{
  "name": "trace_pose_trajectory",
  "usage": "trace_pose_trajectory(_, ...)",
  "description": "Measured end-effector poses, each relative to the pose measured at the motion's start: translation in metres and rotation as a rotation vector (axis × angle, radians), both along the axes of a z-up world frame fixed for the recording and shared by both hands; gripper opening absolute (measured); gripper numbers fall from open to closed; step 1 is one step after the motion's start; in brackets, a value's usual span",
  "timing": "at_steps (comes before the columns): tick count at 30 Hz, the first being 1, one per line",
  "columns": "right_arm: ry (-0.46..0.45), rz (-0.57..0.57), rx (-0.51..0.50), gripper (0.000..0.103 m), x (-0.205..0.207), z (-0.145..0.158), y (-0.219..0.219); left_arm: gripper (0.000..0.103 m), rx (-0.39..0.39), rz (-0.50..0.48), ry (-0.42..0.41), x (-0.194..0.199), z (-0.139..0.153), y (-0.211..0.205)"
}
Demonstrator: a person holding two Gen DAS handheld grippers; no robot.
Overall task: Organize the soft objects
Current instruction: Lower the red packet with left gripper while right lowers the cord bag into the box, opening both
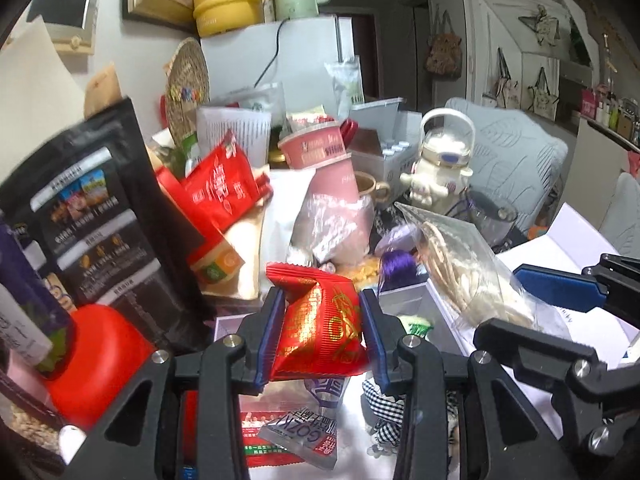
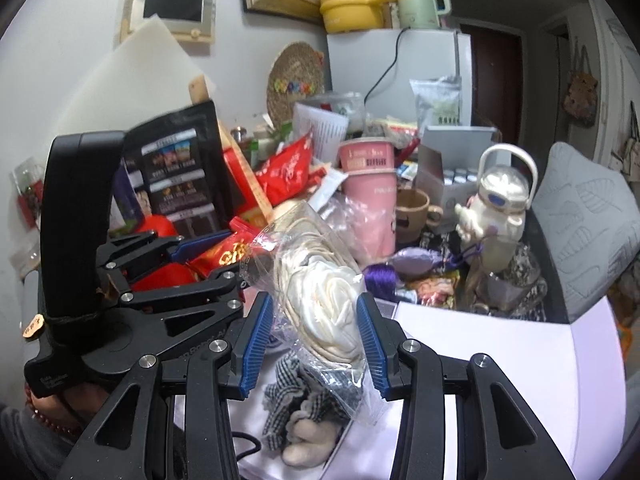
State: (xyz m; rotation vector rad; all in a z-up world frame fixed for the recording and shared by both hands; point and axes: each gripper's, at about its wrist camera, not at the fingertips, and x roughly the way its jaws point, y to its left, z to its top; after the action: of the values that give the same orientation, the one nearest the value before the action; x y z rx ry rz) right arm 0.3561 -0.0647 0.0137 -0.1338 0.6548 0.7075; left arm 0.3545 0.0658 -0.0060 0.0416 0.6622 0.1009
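- The red snack packet (image 1: 320, 328) with gold print sits pinched between the blue pads of the left gripper (image 1: 322, 334), lifted over the cluttered counter.
- The clear bag of white masks (image 2: 332, 312) is clamped in the right gripper (image 2: 316, 344), above a checked cloth toy (image 2: 296, 408) lying in the white box (image 2: 520, 344).
- Judgement: keep both grips gentle but firm, lower each bundle well inside the box before letting go, and avoid snagging the crinkly plastic on the box wall.
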Motion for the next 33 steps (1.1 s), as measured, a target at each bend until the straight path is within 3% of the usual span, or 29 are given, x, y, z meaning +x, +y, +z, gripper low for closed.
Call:
trace_pose_trajectory(6, 0.064, -0.003, -0.022, 0.043, 0.014, -0.022, 0.006, 0.038, -0.036, 0.010, 0.087, 0.015, -0.022, 0.009)
trace_pose_trajectory(13, 0.116, -0.013, -0.034, 0.043, 0.025, -0.039, 0.009, 0.038, -0.012, 0.018, 0.159, 0.023, -0.037, 0.010)
trace_pose_trajectory(33, 0.158, -0.018, -0.059, 0.043, 0.035, -0.063, 0.019, 0.038, -0.031, 0.037, 0.299, 0.042, -0.070, 0.018)
